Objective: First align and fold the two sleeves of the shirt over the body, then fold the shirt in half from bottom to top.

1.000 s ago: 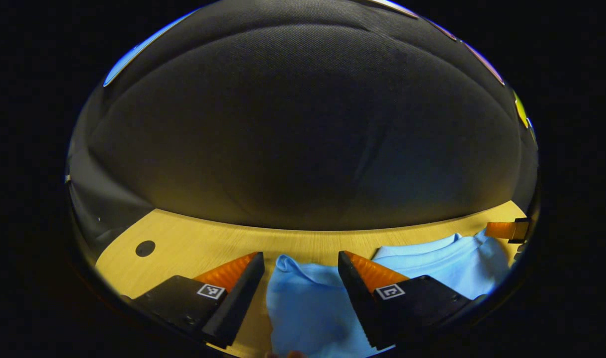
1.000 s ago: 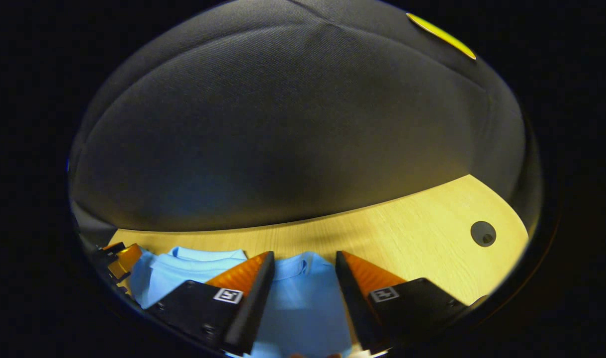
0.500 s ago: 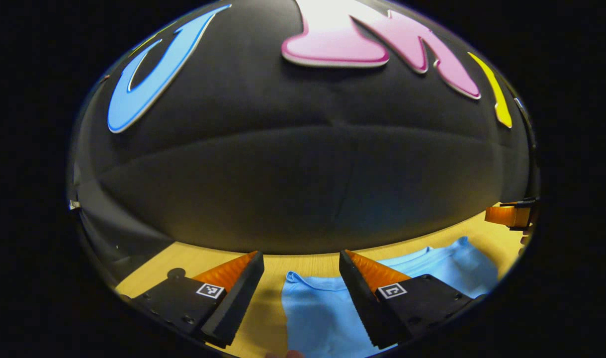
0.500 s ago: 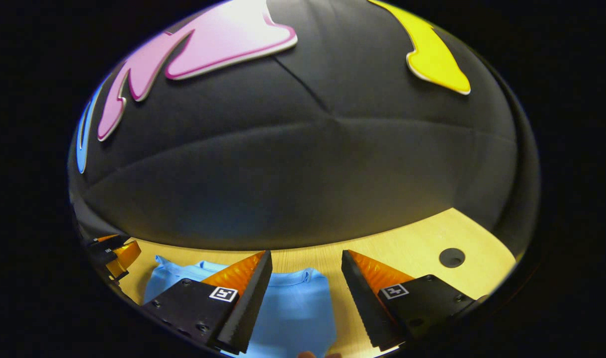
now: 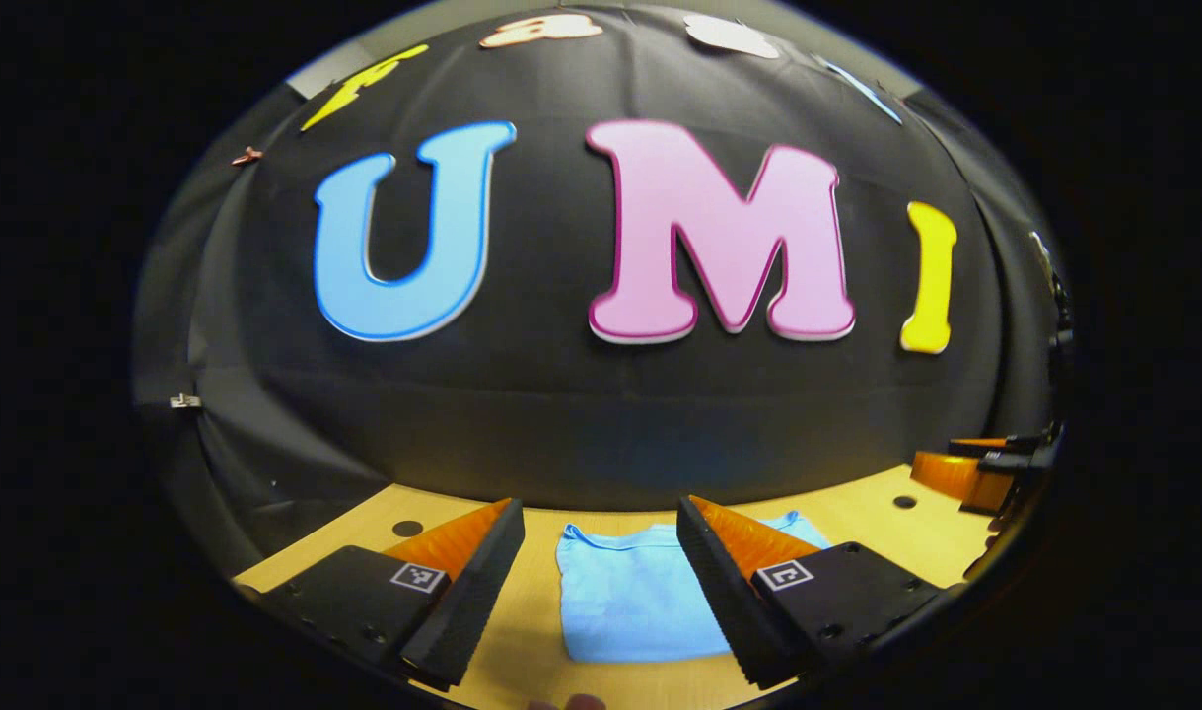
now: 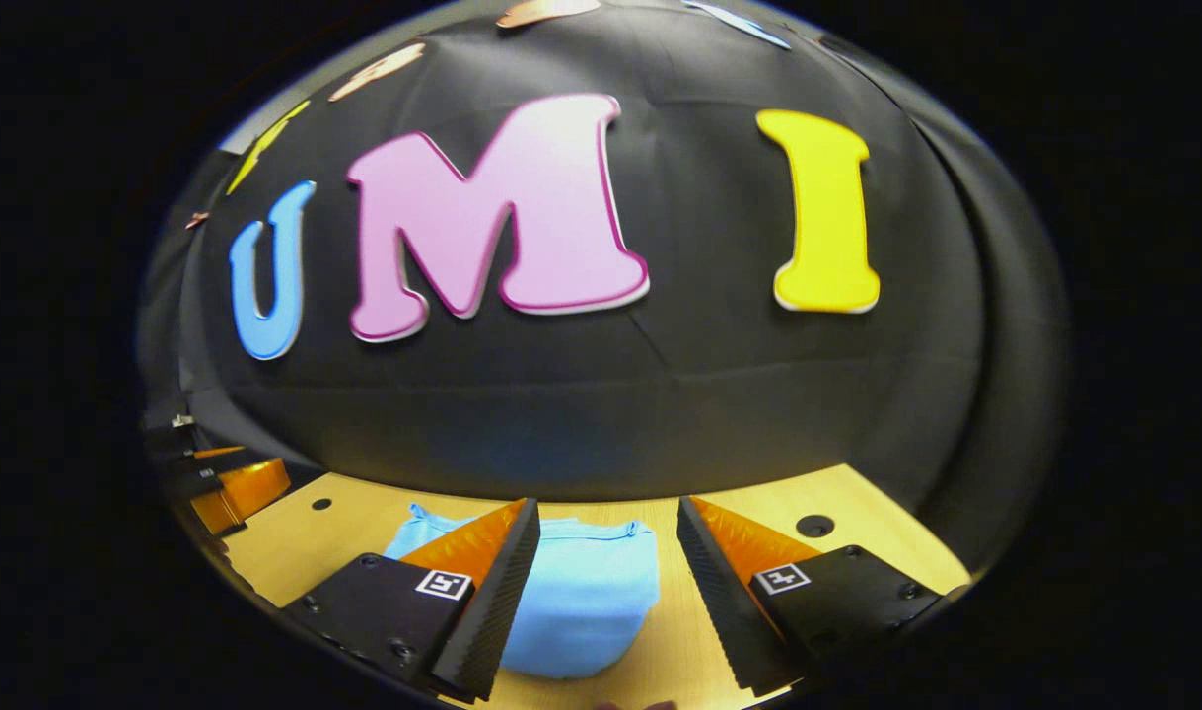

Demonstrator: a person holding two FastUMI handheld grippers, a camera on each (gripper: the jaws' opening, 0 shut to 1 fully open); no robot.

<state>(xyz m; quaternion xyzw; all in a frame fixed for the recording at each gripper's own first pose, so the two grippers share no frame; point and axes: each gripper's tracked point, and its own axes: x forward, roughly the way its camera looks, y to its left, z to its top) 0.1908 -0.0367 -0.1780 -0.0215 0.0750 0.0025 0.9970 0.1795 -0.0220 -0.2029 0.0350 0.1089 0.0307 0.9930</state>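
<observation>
While both tools hang apart and empty, the soft, light-blue shirt (image 5: 640,597) lies folded flat on the smooth wooden desk (image 5: 857,503), round holes (image 6: 814,526) dotting the wood beside it.

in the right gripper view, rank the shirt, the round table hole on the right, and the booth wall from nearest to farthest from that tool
1. The shirt, folded, on the table between the right tool fingers.
2. The table hole, farther back, to the right.
3. The booth wall, behind the table's far edge.
</observation>
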